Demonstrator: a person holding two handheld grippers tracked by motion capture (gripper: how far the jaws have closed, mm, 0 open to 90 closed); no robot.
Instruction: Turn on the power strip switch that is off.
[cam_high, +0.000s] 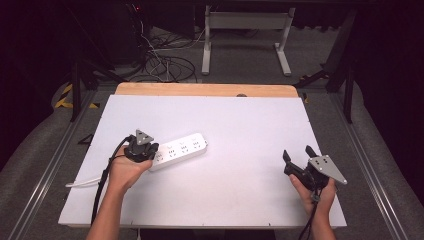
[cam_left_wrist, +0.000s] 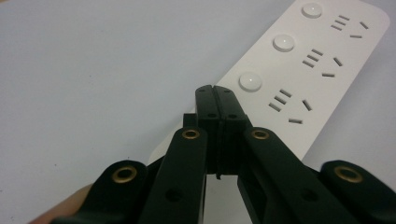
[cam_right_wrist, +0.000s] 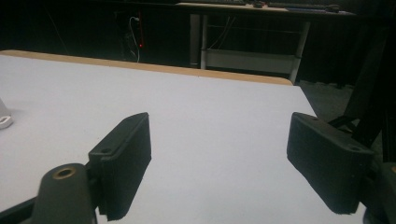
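Observation:
A white power strip lies left of the table's middle, running from lower left to upper right. In the left gripper view the power strip shows three round buttons, each beside a set of socket slots. My left gripper is over the strip's near left end. Its jaws are pressed together, and the left gripper has its tips just above that end with nothing seen between them. My right gripper is held near the table's right front, far from the strip. The right gripper has its jaws wide apart with nothing between them.
The strip's white cable trails off the table's left front. The white tabletop has a wooden strip along its far edge. Beyond it stand a desk frame and floor cables.

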